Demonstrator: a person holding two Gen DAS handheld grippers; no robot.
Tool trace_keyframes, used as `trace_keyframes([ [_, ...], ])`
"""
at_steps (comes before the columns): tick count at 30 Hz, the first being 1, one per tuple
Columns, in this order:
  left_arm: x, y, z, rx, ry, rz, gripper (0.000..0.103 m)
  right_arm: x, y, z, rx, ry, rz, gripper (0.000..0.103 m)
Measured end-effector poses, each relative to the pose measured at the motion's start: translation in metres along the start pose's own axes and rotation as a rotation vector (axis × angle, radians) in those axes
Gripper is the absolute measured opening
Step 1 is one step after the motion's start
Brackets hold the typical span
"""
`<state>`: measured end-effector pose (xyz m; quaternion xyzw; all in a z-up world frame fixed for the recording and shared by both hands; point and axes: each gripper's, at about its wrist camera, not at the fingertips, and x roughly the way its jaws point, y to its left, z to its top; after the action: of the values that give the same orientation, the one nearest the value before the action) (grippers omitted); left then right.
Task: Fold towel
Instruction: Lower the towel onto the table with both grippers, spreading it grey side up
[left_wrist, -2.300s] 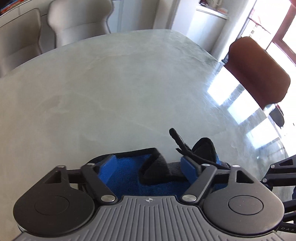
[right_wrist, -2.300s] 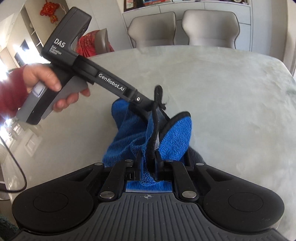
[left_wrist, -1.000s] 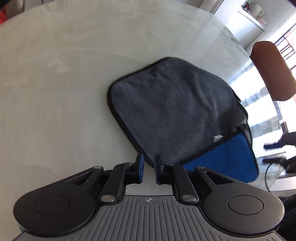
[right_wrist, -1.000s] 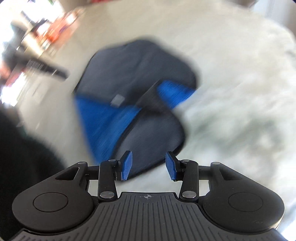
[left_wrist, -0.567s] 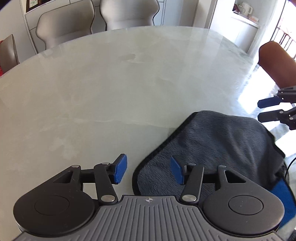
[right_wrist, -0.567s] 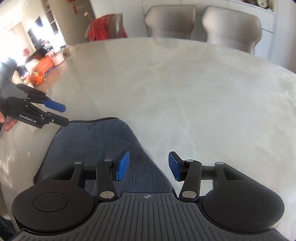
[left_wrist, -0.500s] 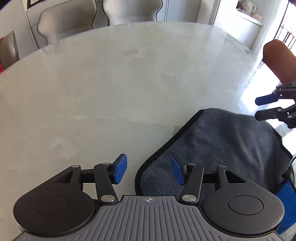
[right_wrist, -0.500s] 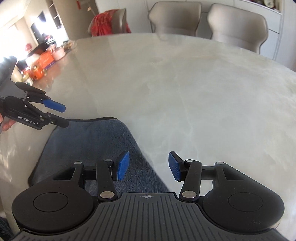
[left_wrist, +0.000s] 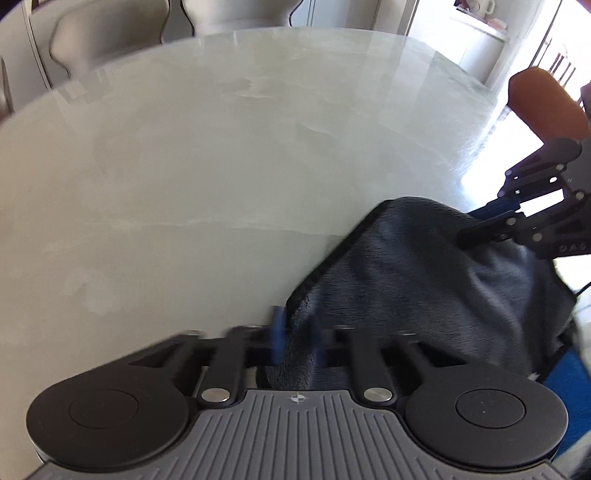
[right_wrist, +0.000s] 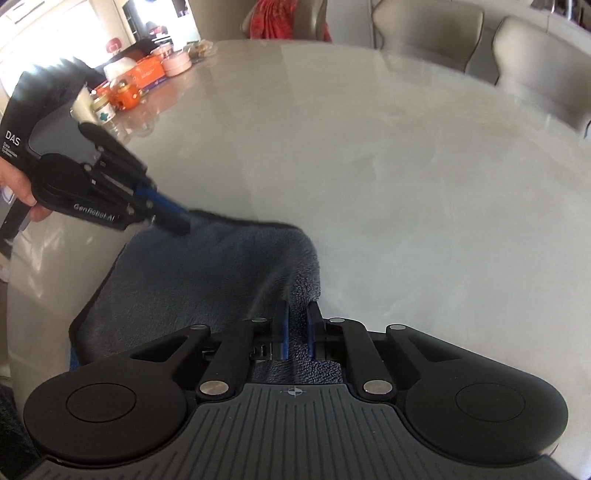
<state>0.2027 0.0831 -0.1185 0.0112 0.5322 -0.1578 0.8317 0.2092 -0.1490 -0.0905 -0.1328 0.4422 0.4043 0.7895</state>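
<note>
A grey towel (left_wrist: 424, 295) with a black hem lies on the pale marble table (left_wrist: 221, 166), a strip of its blue underside (left_wrist: 565, 373) showing at the near right. My left gripper (left_wrist: 295, 332) is shut on the towel's far left corner, its fingers blurred by motion. My right gripper (right_wrist: 297, 325) is shut on the far right corner of the towel (right_wrist: 207, 280), which bunches up between the blue pads. Each gripper shows in the other's view: the right gripper (left_wrist: 469, 229) at the right edge, the left gripper (right_wrist: 173, 218) at the left, held by a hand (right_wrist: 22, 192).
Beige chairs (right_wrist: 428, 22) stand behind the table (right_wrist: 406, 166). A brown chair (left_wrist: 543, 99) is at the table's right side. Jars and orange boxes (right_wrist: 136, 81) sit at the far left rim. Bare tabletop stretches beyond the towel.
Both grippers have gone from open above the towel's far corners to shut on them. The cloth now rises a little between each pair of pads.
</note>
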Motion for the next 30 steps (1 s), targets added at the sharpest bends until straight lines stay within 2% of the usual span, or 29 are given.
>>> trace_keyframes([
  [3,0.003,-0.006,0.016,0.05,-0.033,0.018,0.005,-0.018,-0.011,0.01,0.026,-0.058,-0.073,0.007],
  [5,0.004,-0.009,0.03,0.072,-0.06,0.016,0.005,-0.025,-0.017,0.018,0.003,-0.075,-0.154,0.007],
  [13,0.025,-0.022,0.121,0.146,-0.165,0.049,0.005,-0.041,-0.06,0.053,0.056,-0.172,-0.444,0.007],
  [16,0.035,-0.024,0.151,0.158,-0.197,0.052,0.005,-0.036,-0.079,0.06,0.066,-0.165,-0.454,0.008],
  [20,0.053,-0.024,0.183,0.185,-0.199,0.061,0.005,-0.022,-0.092,0.052,0.055,-0.098,-0.433,0.009],
  [25,0.067,-0.021,0.185,0.198,-0.151,0.086,0.005,-0.004,-0.111,0.039,0.111,-0.04,-0.397,0.012],
  [27,0.068,-0.021,0.18,0.202,-0.118,0.093,0.01,0.0,-0.118,0.032,0.139,-0.019,-0.376,0.013],
  [30,0.059,-0.026,0.163,0.222,-0.119,0.126,0.022,0.005,-0.127,0.021,0.186,-0.018,-0.347,0.018],
])
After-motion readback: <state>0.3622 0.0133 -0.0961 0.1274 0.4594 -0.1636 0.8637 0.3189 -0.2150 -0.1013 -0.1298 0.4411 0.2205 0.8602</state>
